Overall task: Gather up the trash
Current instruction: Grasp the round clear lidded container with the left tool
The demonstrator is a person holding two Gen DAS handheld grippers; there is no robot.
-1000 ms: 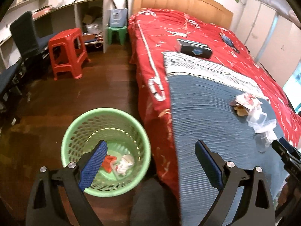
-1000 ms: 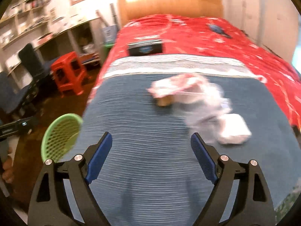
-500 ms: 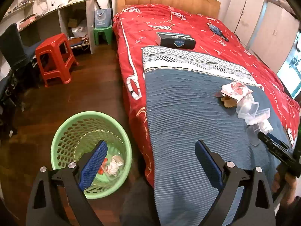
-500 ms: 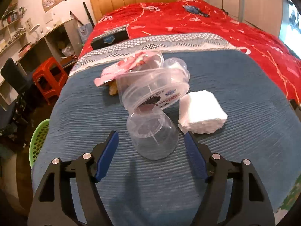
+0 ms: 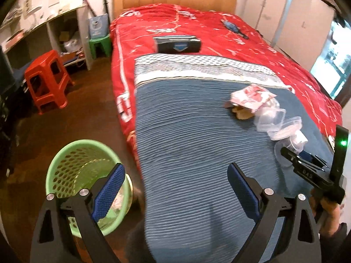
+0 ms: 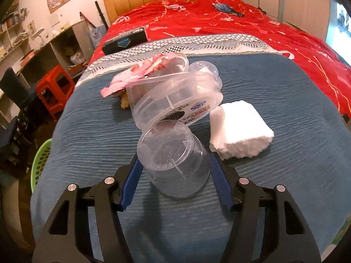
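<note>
The right gripper [image 5: 307, 166] body reads "DAS"; container labels are illegible.

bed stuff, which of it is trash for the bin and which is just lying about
For the job:
clear plastic cup, between the right gripper fingers
clear tub
pink wrapper
white wad
green basket

Just lying about:
black box
blue object
red stool

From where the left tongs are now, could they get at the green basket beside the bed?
Probably yes. The left tongs are open and empty, hanging over the bed's edge, with the green basket just below and left on the floor. Nothing shows between them; the right tongs are busy around the clear cup on the blue blanket.
</note>
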